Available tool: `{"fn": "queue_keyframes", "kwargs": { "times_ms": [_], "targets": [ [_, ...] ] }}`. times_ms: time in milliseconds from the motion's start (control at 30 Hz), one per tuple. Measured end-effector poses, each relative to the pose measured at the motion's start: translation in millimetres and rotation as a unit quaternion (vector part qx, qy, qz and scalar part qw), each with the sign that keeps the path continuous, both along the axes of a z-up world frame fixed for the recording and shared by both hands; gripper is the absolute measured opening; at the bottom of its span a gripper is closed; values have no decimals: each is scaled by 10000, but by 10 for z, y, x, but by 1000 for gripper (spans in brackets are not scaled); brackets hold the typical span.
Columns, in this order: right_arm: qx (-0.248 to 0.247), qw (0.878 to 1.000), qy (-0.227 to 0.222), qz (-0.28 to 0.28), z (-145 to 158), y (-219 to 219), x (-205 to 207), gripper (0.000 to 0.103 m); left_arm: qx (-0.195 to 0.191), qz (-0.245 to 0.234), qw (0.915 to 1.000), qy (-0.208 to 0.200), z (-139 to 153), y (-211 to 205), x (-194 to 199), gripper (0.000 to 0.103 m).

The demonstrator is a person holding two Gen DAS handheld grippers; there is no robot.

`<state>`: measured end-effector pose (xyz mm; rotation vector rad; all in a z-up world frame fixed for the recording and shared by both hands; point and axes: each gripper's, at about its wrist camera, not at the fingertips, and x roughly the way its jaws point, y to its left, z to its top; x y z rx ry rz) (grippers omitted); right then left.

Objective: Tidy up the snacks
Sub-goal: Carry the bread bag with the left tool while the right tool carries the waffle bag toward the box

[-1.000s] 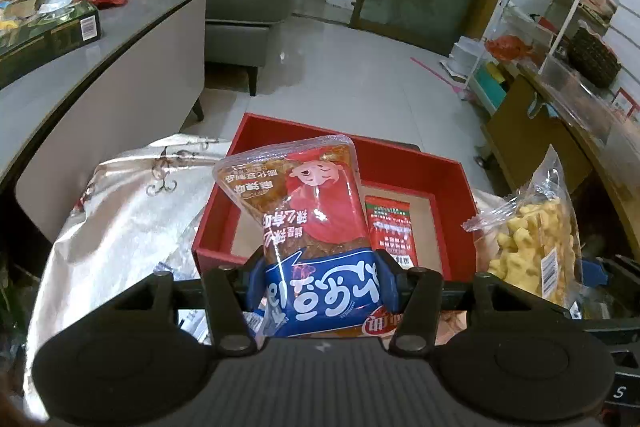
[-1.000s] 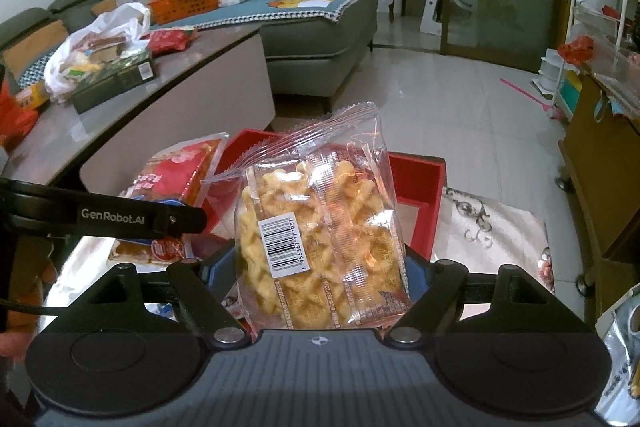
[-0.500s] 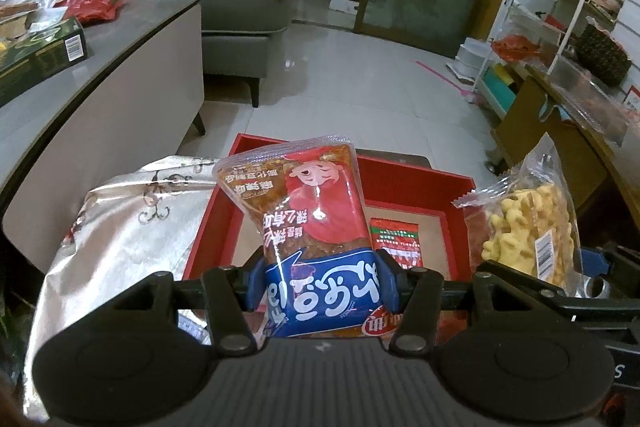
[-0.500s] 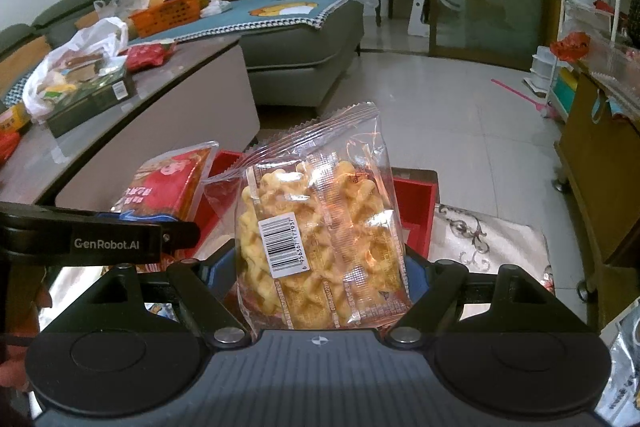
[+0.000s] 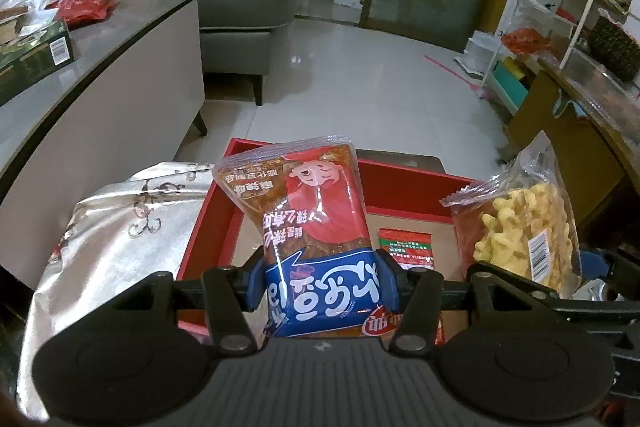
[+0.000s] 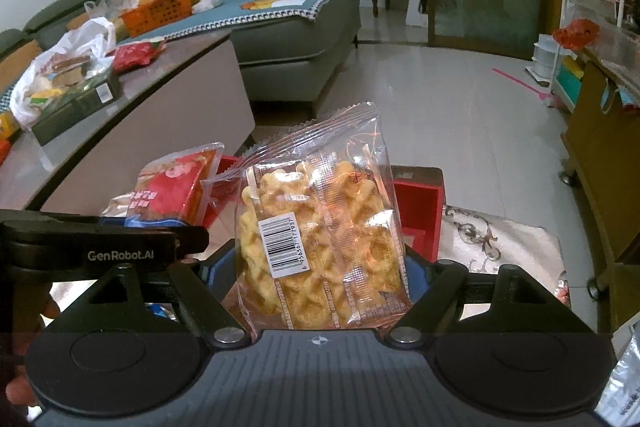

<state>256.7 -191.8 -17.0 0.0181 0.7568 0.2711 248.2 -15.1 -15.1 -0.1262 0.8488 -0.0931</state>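
Observation:
My left gripper (image 5: 320, 279) is shut on a red and blue snack packet (image 5: 308, 223) and holds it upright above the near edge of a red box (image 5: 400, 183). A small red and green sachet (image 5: 406, 245) lies inside the box. My right gripper (image 6: 320, 267) is shut on a clear bag of yellow waffle crackers (image 6: 320, 239), held upright to the right of the left gripper. The cracker bag (image 5: 520, 223) also shows at the right of the left wrist view. The red packet (image 6: 172, 187) and the box (image 6: 420, 203) show in the right wrist view.
The box stands on a low table covered with a silver patterned cloth (image 5: 120, 227). A grey counter (image 5: 80, 75) with bags and boxes runs along the left. A grey sofa (image 6: 288, 39) is behind it. A wooden cabinet (image 5: 560, 131) and wire shelves (image 5: 560, 7) stand at the right.
Both grippers have risen and drawn back a little with their packets. The box now sits lower and farther in both views.

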Motion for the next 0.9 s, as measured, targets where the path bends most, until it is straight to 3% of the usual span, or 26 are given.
{"fn": "queue_keyframes", "kwargs": {
  "times_ms": [900],
  "targets": [
    [-107,9990,435,-75,-297,77,320,84,256,17,9992,319,-320,-93,287,47]
  ]
}}
